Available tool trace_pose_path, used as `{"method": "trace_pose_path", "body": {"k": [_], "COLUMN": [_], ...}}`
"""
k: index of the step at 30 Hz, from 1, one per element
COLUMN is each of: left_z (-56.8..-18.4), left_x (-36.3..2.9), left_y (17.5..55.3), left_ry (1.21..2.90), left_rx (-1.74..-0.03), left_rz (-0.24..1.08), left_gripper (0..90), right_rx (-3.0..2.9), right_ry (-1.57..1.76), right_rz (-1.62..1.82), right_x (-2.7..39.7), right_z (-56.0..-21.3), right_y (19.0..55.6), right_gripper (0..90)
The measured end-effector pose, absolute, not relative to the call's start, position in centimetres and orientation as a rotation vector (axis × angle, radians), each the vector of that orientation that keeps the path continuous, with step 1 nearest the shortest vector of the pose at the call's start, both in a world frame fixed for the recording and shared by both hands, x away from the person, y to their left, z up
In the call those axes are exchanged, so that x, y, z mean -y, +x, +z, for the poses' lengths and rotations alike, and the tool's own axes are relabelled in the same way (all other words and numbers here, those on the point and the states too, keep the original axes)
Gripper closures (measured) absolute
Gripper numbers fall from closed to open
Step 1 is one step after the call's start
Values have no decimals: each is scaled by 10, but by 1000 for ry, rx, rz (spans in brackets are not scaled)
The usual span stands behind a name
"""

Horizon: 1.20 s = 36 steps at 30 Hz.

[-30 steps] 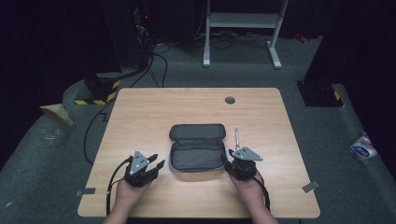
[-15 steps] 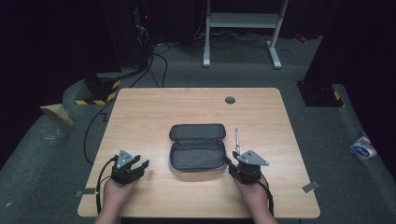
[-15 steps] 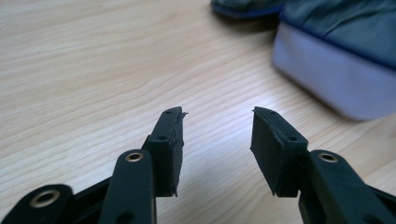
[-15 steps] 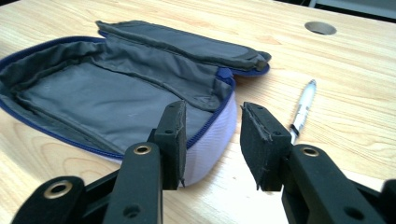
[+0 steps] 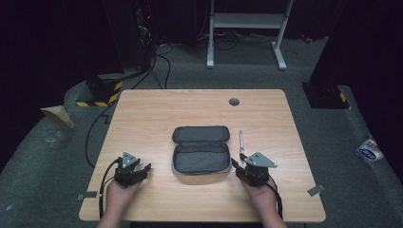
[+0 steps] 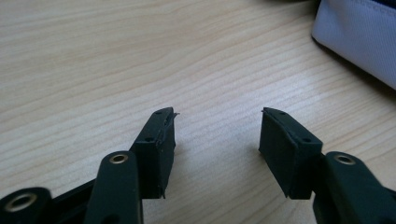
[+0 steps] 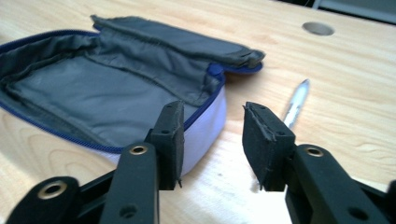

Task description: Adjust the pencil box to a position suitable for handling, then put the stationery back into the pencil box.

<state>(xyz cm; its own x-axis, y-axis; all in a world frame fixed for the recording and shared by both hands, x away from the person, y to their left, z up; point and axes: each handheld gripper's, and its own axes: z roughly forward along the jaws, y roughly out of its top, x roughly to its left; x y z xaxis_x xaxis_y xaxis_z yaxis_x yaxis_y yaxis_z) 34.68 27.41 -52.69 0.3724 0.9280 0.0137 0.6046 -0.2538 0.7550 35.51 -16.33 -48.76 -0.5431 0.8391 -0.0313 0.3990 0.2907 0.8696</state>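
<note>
1. Your left hand point(image 5: 119, 194) and right hand point(image 5: 260, 194) come in over the near edge of the bench point(image 5: 157, 114), each holding a gripper low over the wood.
2. Your left gripper point(image 5: 142, 170) sits near the front left of the bench, well apart from the pouch. In the left gripper view its fingers point(image 6: 159, 142) stand widely parted with bare wood grain between them; they hold nothing.
3. Your right gripper point(image 5: 236, 164) sits at the front right, just beside the pouch's near right corner. In the right gripper view its fingers point(image 7: 264, 140) are parted by a moderate gap, nothing between them, and the left finger overlaps the pouch's pale side wall; you cannot tell from these views whether it touches.
4. The pouch point(image 5: 200, 151) lies in the middle of the bench, unzipped, its grey lining facing up, a blue zip along the rim and its flap folded back on the far side.
5. A silver pen point(image 5: 241, 141) lies flat on the wood just right of the pouch, beyond your right gripper, pointing away from you.
6. Farther on, a round grommet hole point(image 5: 234, 101) sits near the bench's far edge.
7. Beyond the bench, cables point(image 5: 161, 59) trail over the grey floor point(image 5: 247, 78).
</note>
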Motion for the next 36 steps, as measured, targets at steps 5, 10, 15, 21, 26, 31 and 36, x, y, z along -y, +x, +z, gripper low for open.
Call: {"method": "trace_pose_path", "body": {"k": [5,10,15,21,26,31,36], "left_z": [-528,-528,-528,-528,-528,-528,-528], "left_x": [-274,-272,-271,-271,-272,-272,-272], "left_y": [347,346,347,347,347,347,348], "left_ry": [1949,1952,1948,1950,1954,1954,1956], "left_rx": [-1321,-1331,-1340,-1339,-1338,-1338,-1337], "left_rz": [606,614,615,614,613,615,615], "left_gripper": [410,372,363,360,359,359,358], "right_rx": [-2052,-2037,-2037,-2019,-2005,-2012,-2021], "right_ry": [1102,1145,1173,1247,1293,1311,1352], "right_rz": [1186,1180,1146,1101,1069,1047,1034], "right_x": [170,178,184,190,190,189,193], "right_z": [-488,-488,-489,-490,-491,-491,-495], "right_y": [359,364,371,379,384,391,398], "right_gripper": [566,557,565,573,602,615,598]}}
